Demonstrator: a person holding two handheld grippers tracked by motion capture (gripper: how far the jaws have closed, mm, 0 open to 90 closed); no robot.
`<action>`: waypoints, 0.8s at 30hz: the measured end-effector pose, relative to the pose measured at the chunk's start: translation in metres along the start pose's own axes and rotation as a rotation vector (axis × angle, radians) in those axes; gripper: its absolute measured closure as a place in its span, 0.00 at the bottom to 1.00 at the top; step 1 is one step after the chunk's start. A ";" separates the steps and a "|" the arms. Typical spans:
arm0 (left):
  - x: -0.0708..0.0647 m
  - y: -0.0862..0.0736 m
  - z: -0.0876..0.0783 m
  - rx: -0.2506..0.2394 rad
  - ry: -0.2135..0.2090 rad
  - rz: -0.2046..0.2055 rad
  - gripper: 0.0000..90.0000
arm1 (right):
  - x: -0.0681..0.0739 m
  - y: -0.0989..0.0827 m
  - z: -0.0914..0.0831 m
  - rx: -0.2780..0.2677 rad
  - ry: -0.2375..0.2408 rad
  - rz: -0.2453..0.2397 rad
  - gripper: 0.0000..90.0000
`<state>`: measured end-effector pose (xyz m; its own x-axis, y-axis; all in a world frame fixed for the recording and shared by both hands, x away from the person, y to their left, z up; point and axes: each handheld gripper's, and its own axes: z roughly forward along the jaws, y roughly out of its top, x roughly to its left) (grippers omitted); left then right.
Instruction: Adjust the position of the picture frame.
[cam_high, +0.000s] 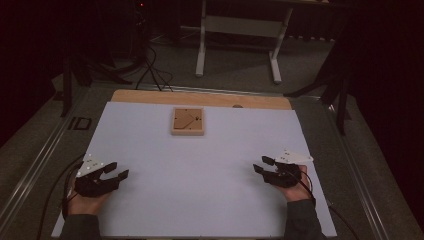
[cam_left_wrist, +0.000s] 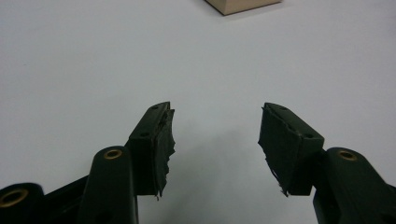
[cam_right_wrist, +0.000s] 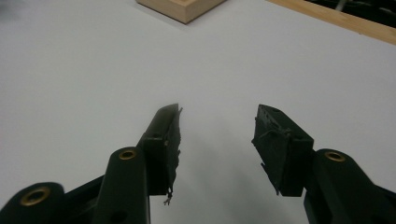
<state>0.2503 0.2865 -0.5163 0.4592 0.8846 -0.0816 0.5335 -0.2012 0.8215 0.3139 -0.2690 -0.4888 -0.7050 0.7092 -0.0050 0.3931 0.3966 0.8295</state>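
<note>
The wooden tray (cam_high: 187, 121) sits at the far middle of the white sheet (cam_high: 200, 170), untouched; well short of it, the left gripper (cam_high: 117, 170) and the right gripper (cam_high: 262, 164) rest at the near corners, both spread with nothing between the jaws. This looks like the very start; next, I'd guess, a hand must reach forward to the tray and line its jaws up on a rim.

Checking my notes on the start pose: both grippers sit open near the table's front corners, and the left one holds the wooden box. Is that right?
Not quite. The left gripper holds nothing: its jaws stand open over bare mat. The wooden box sits alone farther up the white mat, as the high view shows. The right gripper is open too.
</note>
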 end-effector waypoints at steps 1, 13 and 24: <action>0.000 0.000 0.000 0.001 0.000 0.001 0.49 | 0.000 0.001 0.000 0.004 0.001 -0.001 0.56; 0.000 0.000 -0.001 -0.006 0.006 -0.002 0.49 | 0.003 0.011 0.008 0.005 0.000 -0.005 0.51; 0.001 0.000 -0.001 -0.007 0.005 0.005 0.48 | 0.008 0.020 0.021 0.015 0.014 -0.016 0.53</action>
<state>0.2504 0.2874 -0.5158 0.4578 0.8859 -0.0748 0.5266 -0.2025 0.8256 0.3283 -0.2428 -0.4836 -0.7195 0.6944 -0.0106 0.3904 0.4171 0.8207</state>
